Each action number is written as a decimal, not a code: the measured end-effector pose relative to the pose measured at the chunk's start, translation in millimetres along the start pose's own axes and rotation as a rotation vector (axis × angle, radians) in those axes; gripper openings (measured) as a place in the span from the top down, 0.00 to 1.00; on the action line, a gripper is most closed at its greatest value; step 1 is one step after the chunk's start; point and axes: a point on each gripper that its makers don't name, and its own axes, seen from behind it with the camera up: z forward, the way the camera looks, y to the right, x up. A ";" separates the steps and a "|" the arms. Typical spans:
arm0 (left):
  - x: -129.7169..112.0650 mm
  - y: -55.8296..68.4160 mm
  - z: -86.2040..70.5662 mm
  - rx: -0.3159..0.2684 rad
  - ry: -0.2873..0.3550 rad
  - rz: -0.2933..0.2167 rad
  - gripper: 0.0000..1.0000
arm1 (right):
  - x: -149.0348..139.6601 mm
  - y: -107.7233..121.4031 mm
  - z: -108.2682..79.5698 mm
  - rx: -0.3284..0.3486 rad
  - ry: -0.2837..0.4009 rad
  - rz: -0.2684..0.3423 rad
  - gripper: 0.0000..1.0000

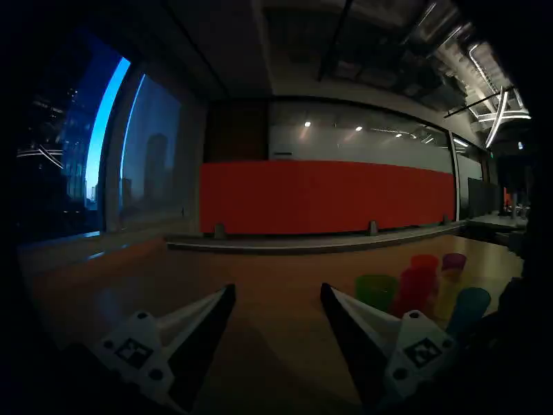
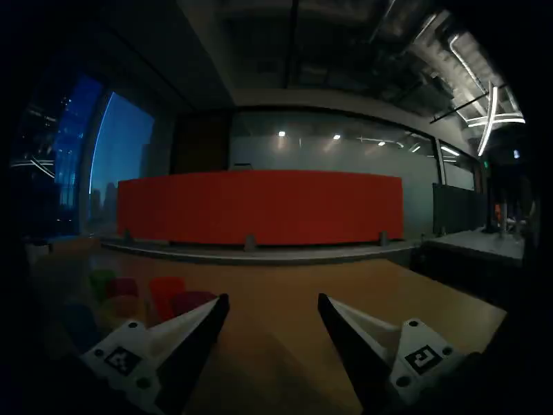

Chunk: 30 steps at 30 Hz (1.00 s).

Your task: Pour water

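Over on the wooden table (image 1: 276,270), just right of the left gripper (image 1: 277,288), sits a tight huddle of coloured cups (image 1: 422,287). The green cup (image 1: 377,290) is closest to that gripper's finger, a red cup (image 1: 417,289) is pressed up beside it, a teal cup (image 1: 470,308) is on the near edge and a purple cup (image 1: 454,261) is at the back. From the right gripper view the same bunch lies low on the left of the right gripper (image 2: 273,298), and both pairs of jaws are spread wide with nothing but bare table between them. The room is dim, with a red partition (image 1: 325,197) glowing behind, so I can't tell which cup holds water, if any does. These look like thin, see-through plastic tumblers: light, smooth-walled and probably a bit slick, with sides that could flex under a hard squeeze. A full one would be top-heavy and ready to slop. My call is to go for an outer cup, since the middle ones are hemmed in. Take it across the wall around mid-height, below the rim, with the fingers square to its sides. Squeeze firmly enough that it won't slip on the tilt but not so hard that it buckles. One nudge against a neighbour could topple the lot.
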 end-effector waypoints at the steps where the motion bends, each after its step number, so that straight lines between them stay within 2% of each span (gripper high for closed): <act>1: -0.7 -0.1 0.4 0.000 -0.004 0.003 0.10 | 1.2 0.8 0.8 0.000 0.001 0.000 0.01; 6: 3.9 0.3 1.0 -0.003 -0.011 0.027 0.10 | 14.9 2.9 2.9 0.006 0.015 0.004 0.01; 14: 32.1 13.4 3.3 -0.049 -0.010 0.042 0.10 | 42.2 1.1 1.3 0.033 -0.004 0.017 0.01; 23: 81.3 23.7 7.2 -0.102 -0.015 0.046 0.09 | 84.9 1.6 0.6 0.042 -0.037 0.008 0.01; 30: 125.1 26.4 8.1 -0.126 -0.023 0.087 0.09 | 127.4 4.4 -1.5 0.049 -0.040 0.031 0.01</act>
